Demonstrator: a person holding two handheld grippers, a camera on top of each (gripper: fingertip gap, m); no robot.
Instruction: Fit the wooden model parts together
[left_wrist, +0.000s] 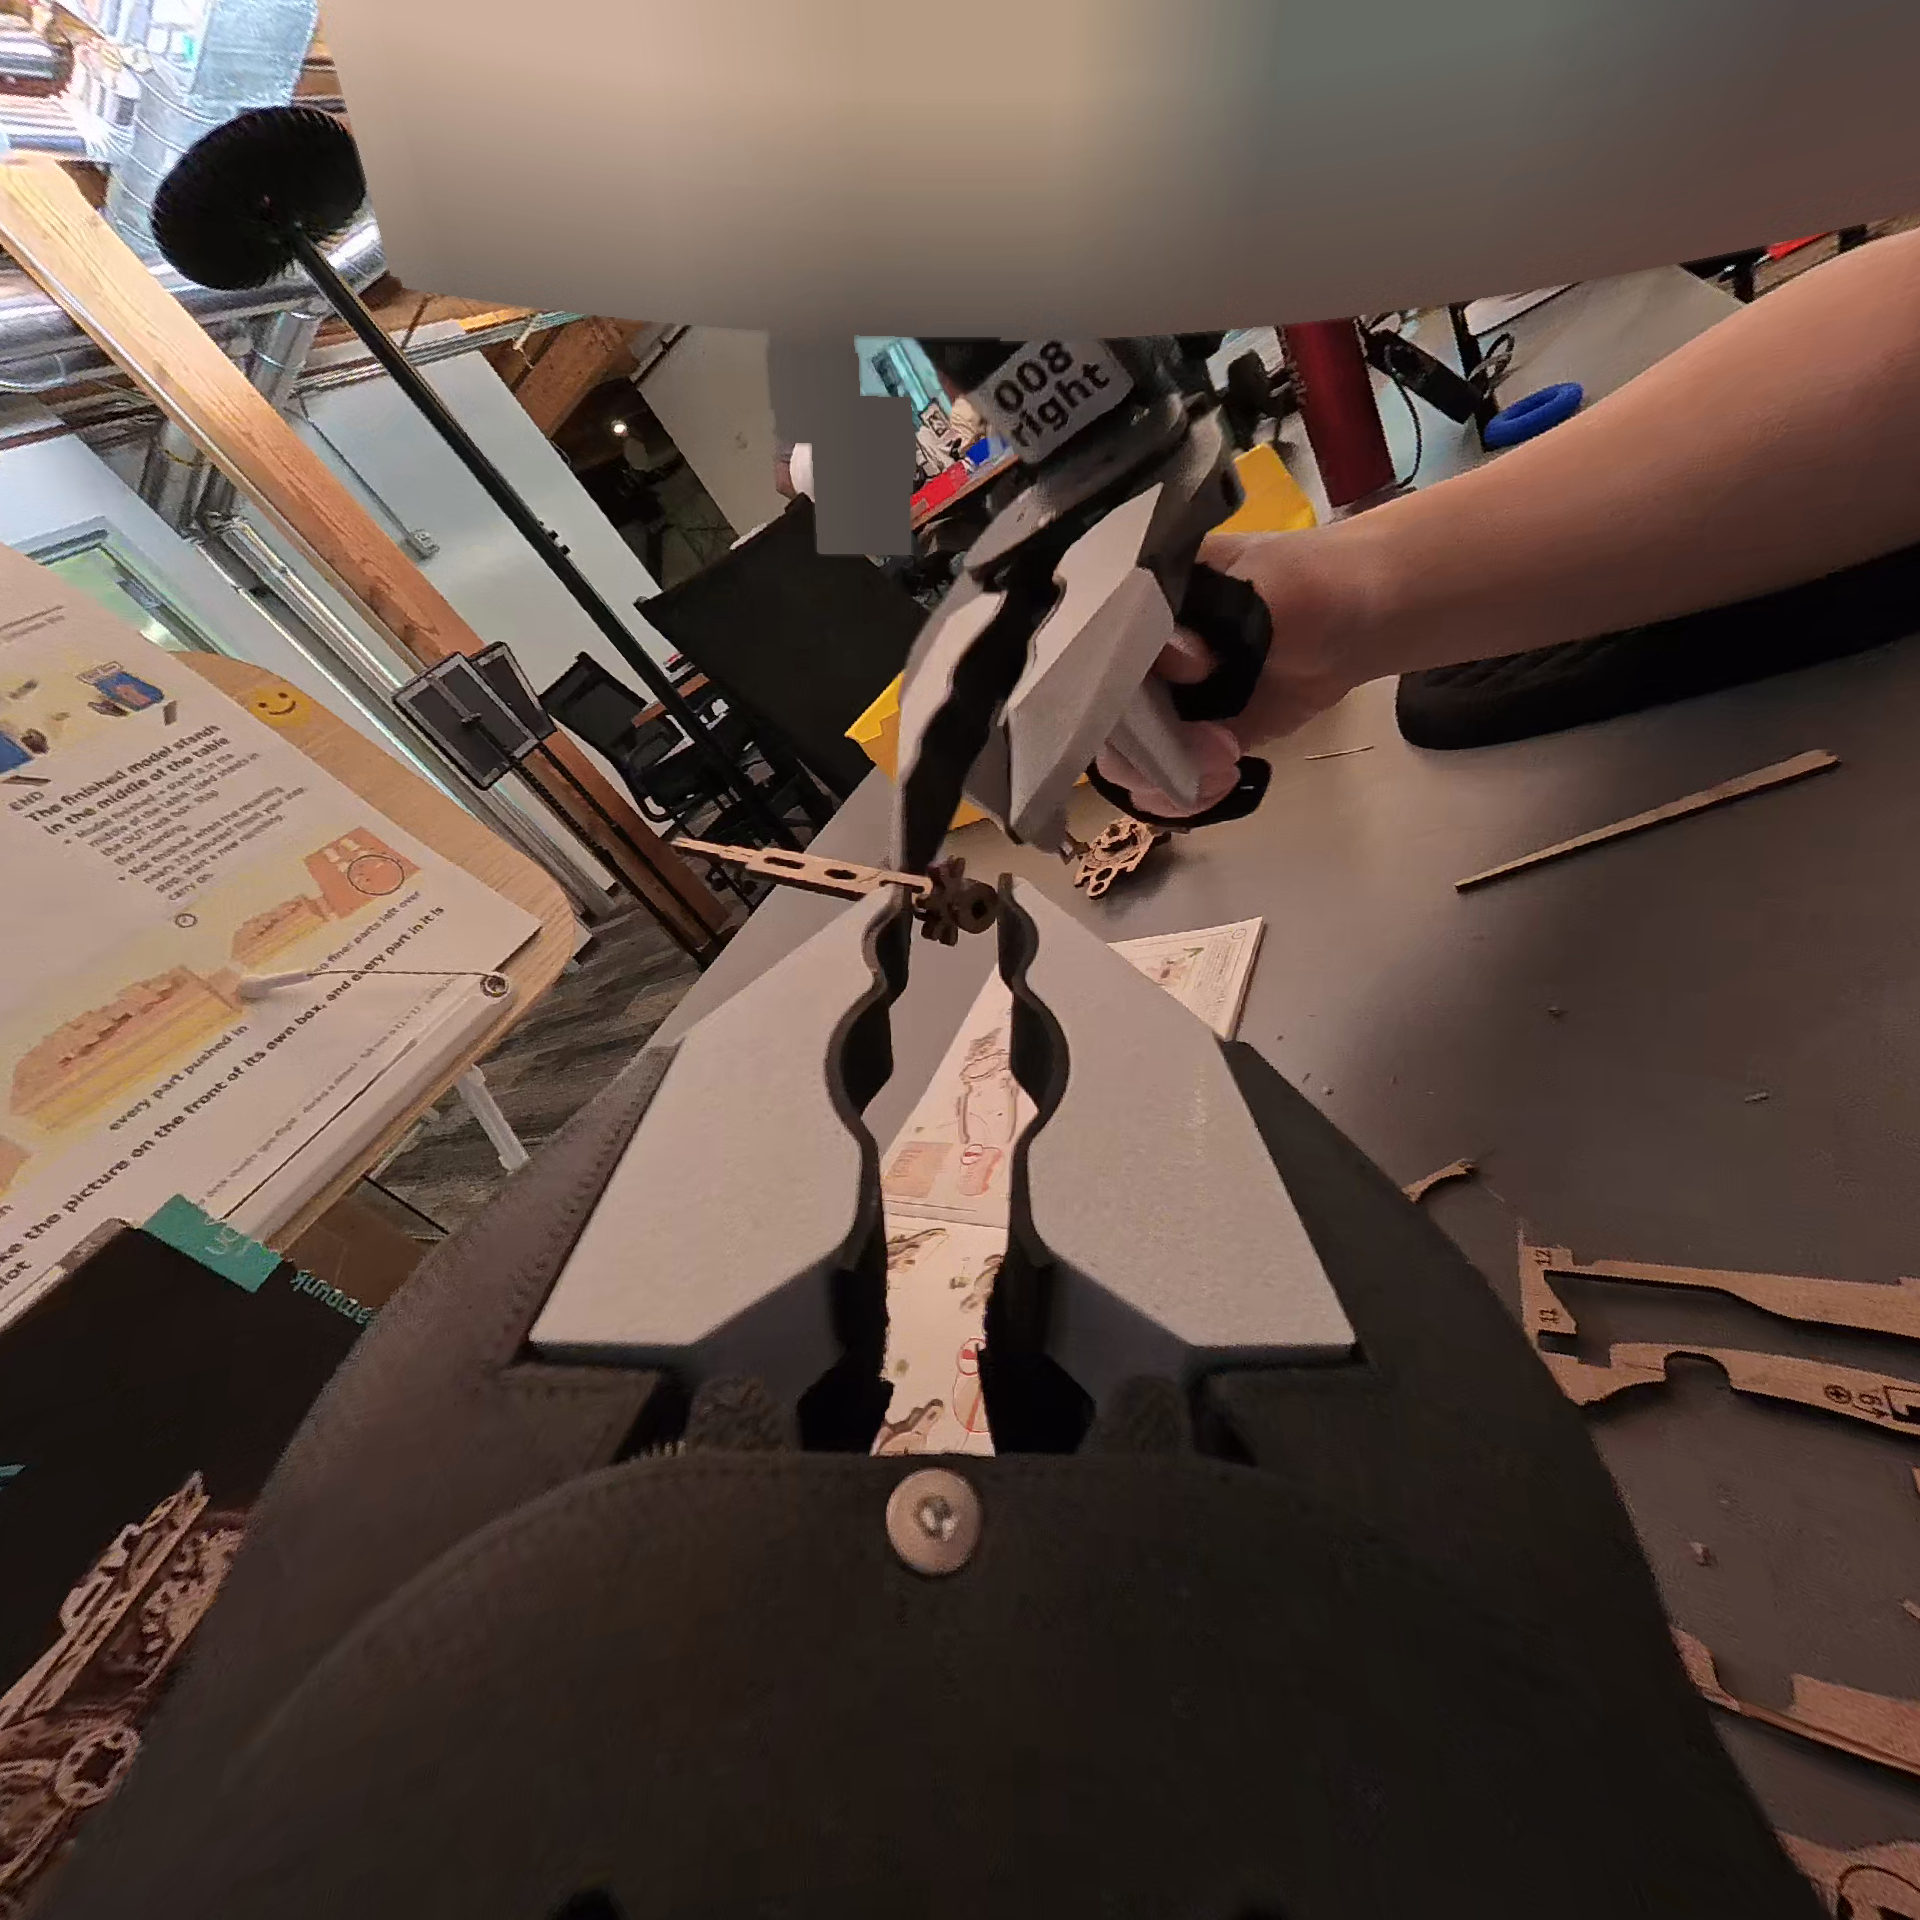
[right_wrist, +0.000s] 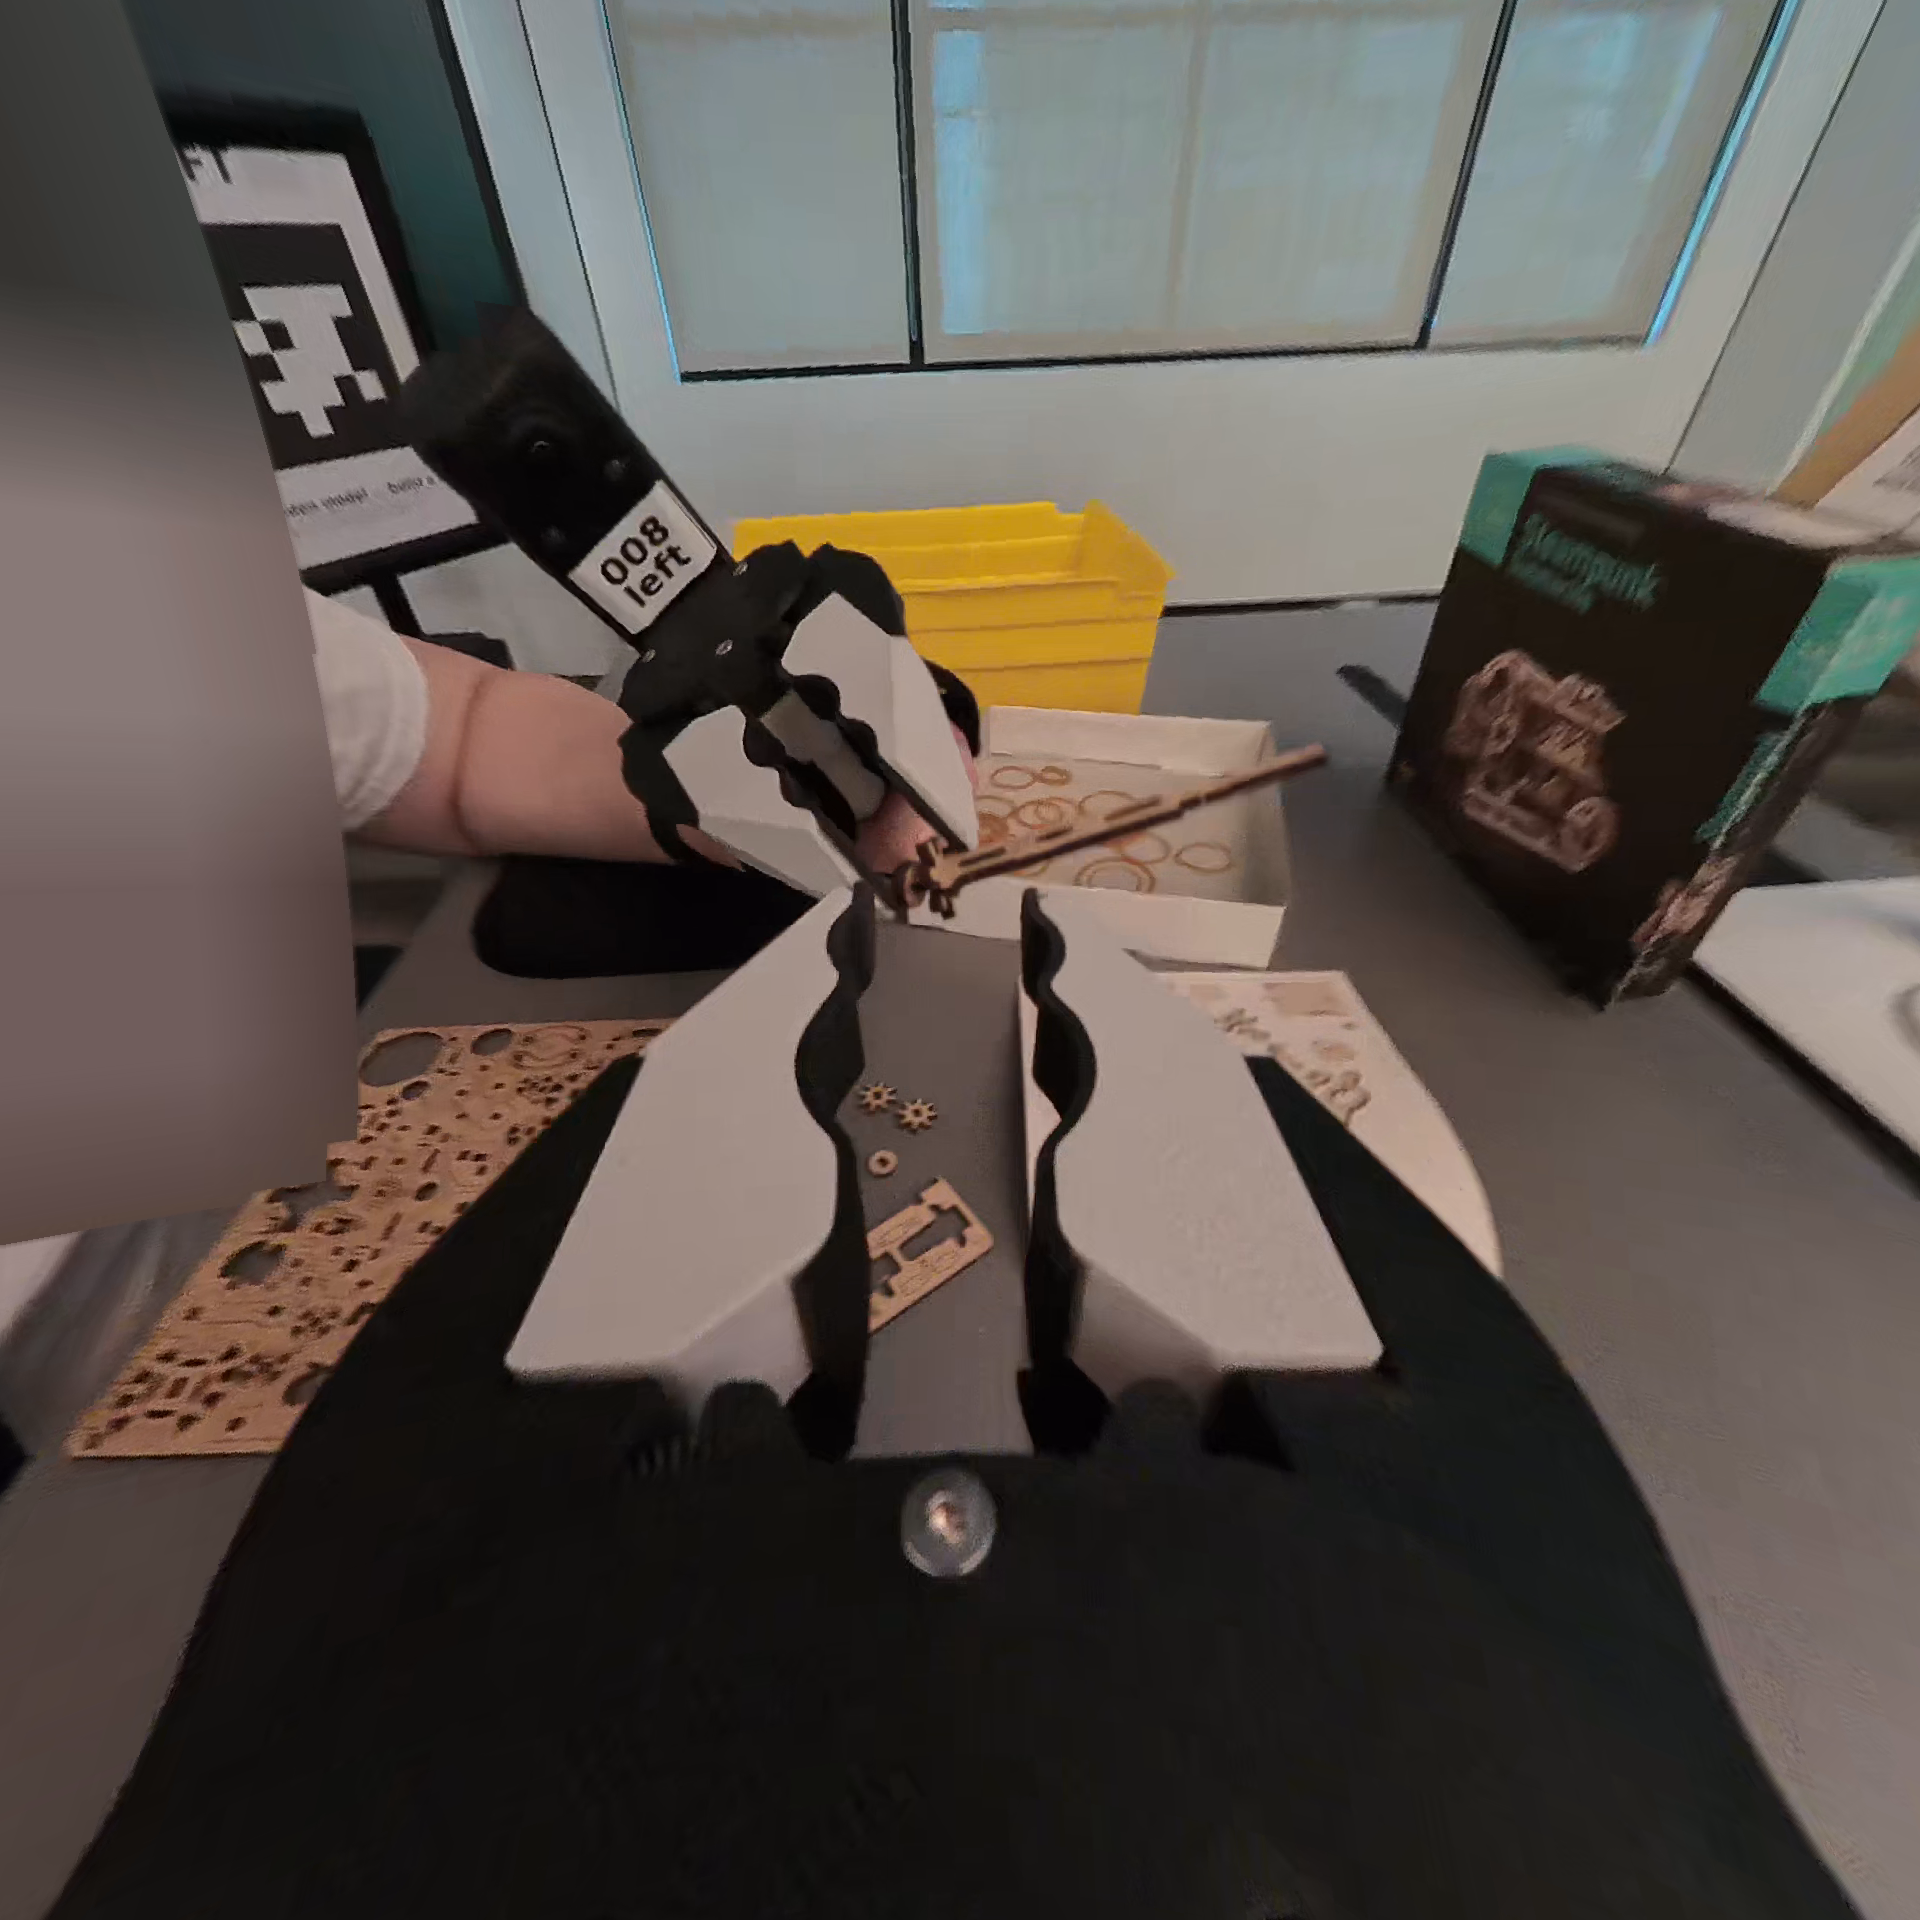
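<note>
The left gripper's (left_wrist: 940, 899) fingers (left_wrist: 748, 1122) stand slightly apart, their tips pinching a small wooden gear (left_wrist: 958, 906) fixed on the end of a slotted wooden strip (left_wrist: 800, 868). In the right wrist view the same strip (right_wrist: 1132, 808) runs away from the left gripper (right_wrist: 914, 862) toward the far right, above a white tray of rubber bands (right_wrist: 1236, 914), clear of the surface (right_wrist: 1558, 1351).

The right gripper's (right_wrist: 940, 904) fingers (right_wrist: 1174, 1174) are spread wide and hold nothing. The gear end lies just ahead of their gap, toward the left finger, so the right gripper is the nearer free one. The strip's long axis crosses the gap at a slant. Judging by this, a grasp on the strip calls for a small shift rightward along it.

More gears (right_wrist: 899, 1107) lie loose on the surface beneath.
</note>
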